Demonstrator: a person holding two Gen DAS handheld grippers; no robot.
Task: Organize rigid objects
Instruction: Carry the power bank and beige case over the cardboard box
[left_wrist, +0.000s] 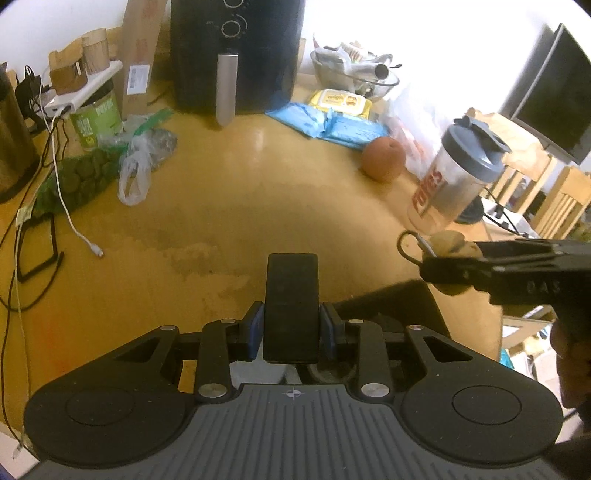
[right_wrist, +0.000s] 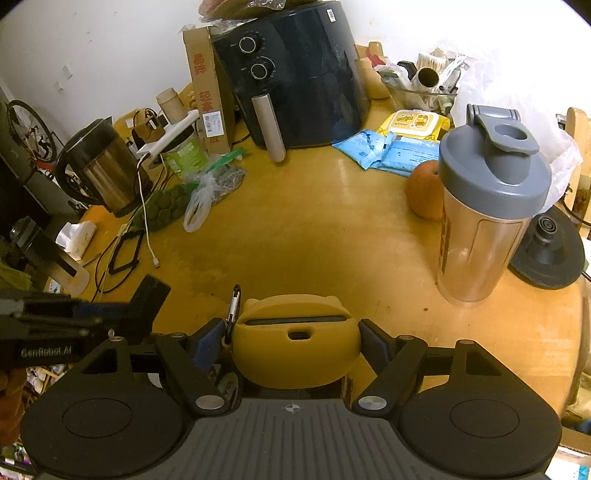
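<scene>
- Black slab-shaped device (left_wrist: 291, 306), in the left wrist view, sits clamped between the blue pads of the left claw (left_wrist: 291, 328), jaws narrow; its long axis runs straight ahead along the fingers, far end out over the bare yellow surface (left_wrist: 229, 192).
- Same view: the right claw (left_wrist: 448, 266) enters from the right edge with a yellow lump in it; beyond stand a shaker bottle (left_wrist: 456, 173), an orange fruit (left_wrist: 382, 158) and a black air fryer (left_wrist: 236, 55).
- Right wrist view: the right claw (right_wrist: 293, 345), jaws wide, grips a yellow rounded case (right_wrist: 295, 343), long axis crosswise, a slot facing the camera and a carabiner (right_wrist: 232, 302) at its left side.
- Only this view shows a steel kettle (right_wrist: 99, 170) and a black round base (right_wrist: 546, 254); the left claw (right_wrist: 147, 306) shows at left.
</scene>
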